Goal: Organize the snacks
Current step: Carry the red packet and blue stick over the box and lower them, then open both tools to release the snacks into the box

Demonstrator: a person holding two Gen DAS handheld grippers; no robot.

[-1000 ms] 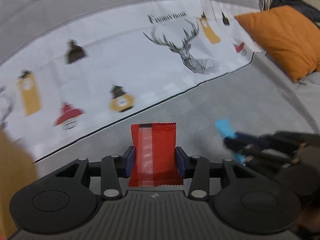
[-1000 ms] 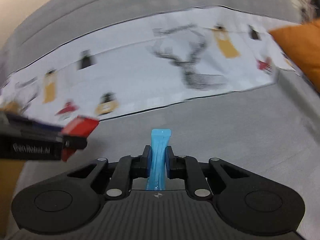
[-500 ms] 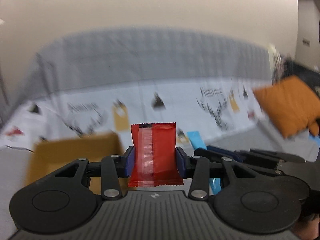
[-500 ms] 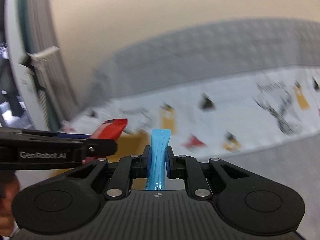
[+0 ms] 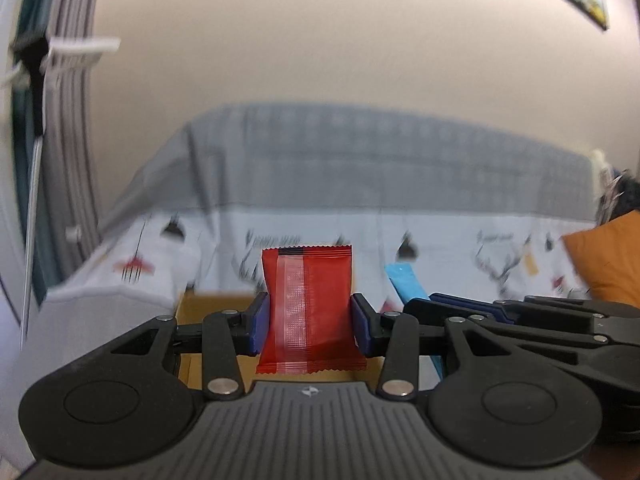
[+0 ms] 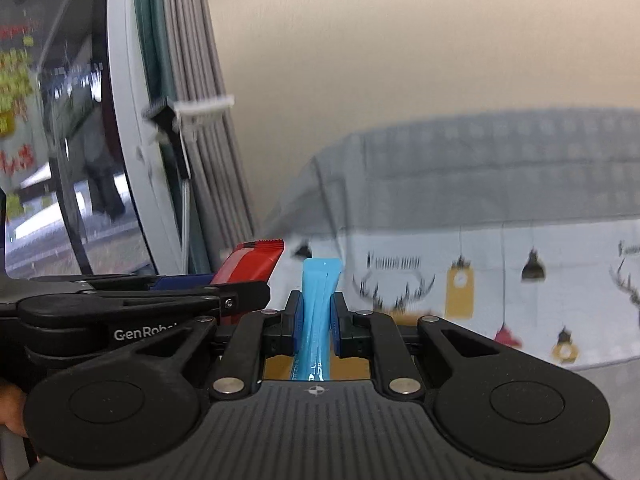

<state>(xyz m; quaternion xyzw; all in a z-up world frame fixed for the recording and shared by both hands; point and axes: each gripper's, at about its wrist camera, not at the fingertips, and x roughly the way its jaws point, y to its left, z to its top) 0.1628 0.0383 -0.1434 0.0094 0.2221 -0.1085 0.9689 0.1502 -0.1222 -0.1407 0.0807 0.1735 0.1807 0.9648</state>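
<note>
Red packet [image 5: 310, 312] and blue sachet [image 6: 318, 316] now raised over cardboard box [image 5: 216, 306].

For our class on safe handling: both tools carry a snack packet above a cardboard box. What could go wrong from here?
1. The left tool and right tool travel side by side, so they might collide over the cardboard box.
2. The blue packet is pinched into a narrow fold; it may twist or slip on release.
3. The box is mostly hidden behind the tools, so the red packet could miss it.
</note>
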